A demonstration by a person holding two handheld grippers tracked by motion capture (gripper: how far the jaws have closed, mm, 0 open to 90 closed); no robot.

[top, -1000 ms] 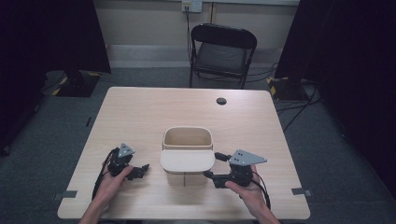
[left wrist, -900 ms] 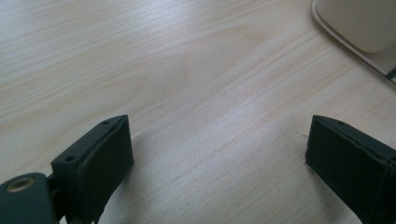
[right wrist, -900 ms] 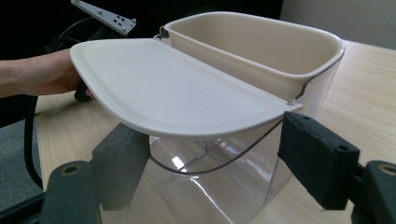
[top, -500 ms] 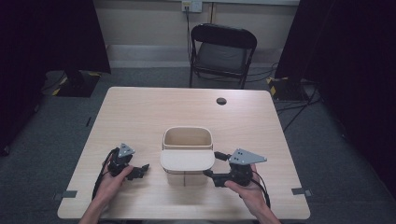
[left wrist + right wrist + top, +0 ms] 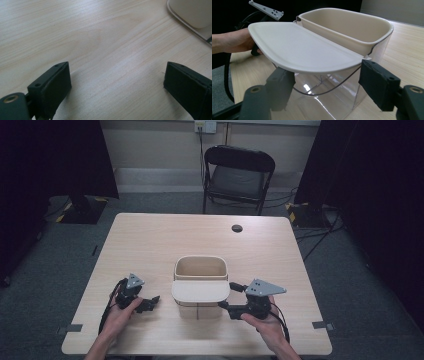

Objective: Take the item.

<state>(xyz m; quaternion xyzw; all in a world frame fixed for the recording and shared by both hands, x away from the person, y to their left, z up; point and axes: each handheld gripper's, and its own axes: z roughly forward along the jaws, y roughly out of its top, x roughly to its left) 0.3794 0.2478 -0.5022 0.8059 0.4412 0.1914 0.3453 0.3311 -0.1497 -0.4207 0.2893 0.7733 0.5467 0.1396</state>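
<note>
A beige bin on a clear lower body stands at the table's front middle. Its beige lid lies flat, swung toward me. My right gripper sits at the lid's right edge; its jaws have just been closing. In the right gripper view this gripper is open, and the lid rim and a thin wire loop lie ahead between the pads, untouched. The left gripper rests on the table left of the bin. In its own view the left gripper stands wide open over bare wood.
A small black round thing lies near the table's far edge. A black folding chair stands behind the table. Tape marks flank the front corners. Dark curtains hang at both sides.
</note>
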